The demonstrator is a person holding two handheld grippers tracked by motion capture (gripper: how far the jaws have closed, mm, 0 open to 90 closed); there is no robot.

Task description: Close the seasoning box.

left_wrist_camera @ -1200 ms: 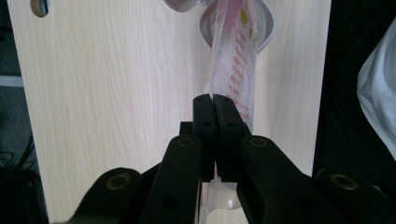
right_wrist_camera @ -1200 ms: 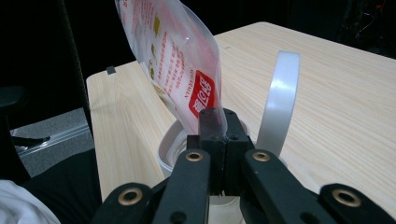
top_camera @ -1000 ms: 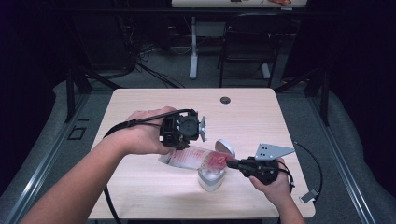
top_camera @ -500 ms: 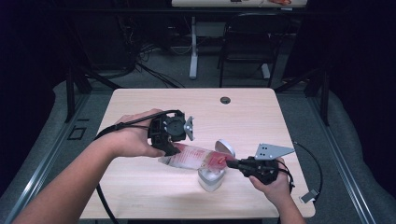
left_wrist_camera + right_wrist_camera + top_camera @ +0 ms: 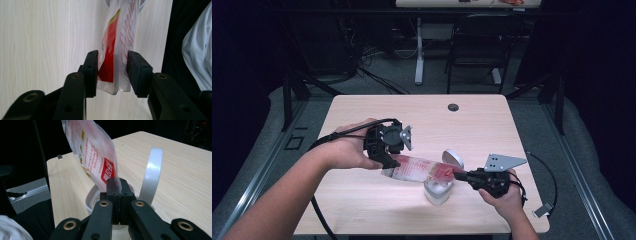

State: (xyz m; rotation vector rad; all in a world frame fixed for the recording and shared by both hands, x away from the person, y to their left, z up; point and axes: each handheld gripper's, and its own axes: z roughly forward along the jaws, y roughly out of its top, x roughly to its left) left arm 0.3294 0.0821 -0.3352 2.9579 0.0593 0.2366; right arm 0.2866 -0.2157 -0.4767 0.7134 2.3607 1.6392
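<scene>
I have the clear plastic pouch with red print [image 5: 419, 169] stretched between my two hands over the near middle of the pale wooden worktop [image 5: 362, 210], its long axis running left to right and tipping down toward the right. My right gripper [image 5: 458, 175] has its jaws pressed together on the pouch's red-labelled lower end, which in the right gripper view [image 5: 117, 185] sits right over the mouth of the small white round container [image 5: 436, 191]; that container stands just below the pinched end, at the near right. My left gripper [image 5: 112, 72] is at the pouch's other, higher end, and its jaws have just been opening and then easing back in a little: in the left gripper view they stand partway apart with the sealed bottom edge of the pouch [image 5: 112, 62] between them, the left pad close against the film and a sliver of space on the right, so I judge that end as loosely bracketed, not clamped. The coming move, as I read it, turns on that end: the left gripper is the nearer one to it and must close across the pouch's width before lifting, so the contents run down toward the container. A white round lid [image 5: 453, 159] stands on edge just beyond the container, close to the pouch, and could be knocked. A small dark grommet [image 5: 453, 107] lies at the far edge, well apart.
</scene>
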